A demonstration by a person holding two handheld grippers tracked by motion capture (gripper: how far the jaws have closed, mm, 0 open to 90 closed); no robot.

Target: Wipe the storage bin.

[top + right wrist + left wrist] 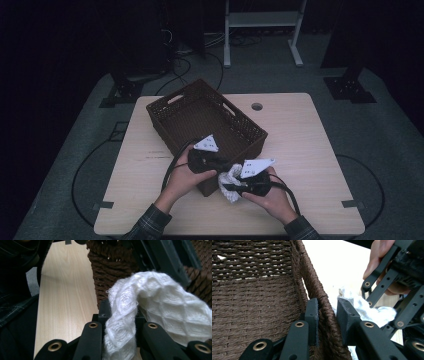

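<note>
At frame centre, the left gripper (216,164) is clamping the basket (170,107) wall; the right gripper (235,187) is pinching the white cloth (229,179), which could snag the rim and slip free.

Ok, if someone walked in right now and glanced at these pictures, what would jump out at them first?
Probably the dark brown woven basket sitting at an angle on the pale wooden table. Next, the white waffle-knit cloth pinched in the right gripper, just outside the basket's near corner. The left gripper is clamped over the basket's rim, one jaw inside the wall and one outside.
</note>
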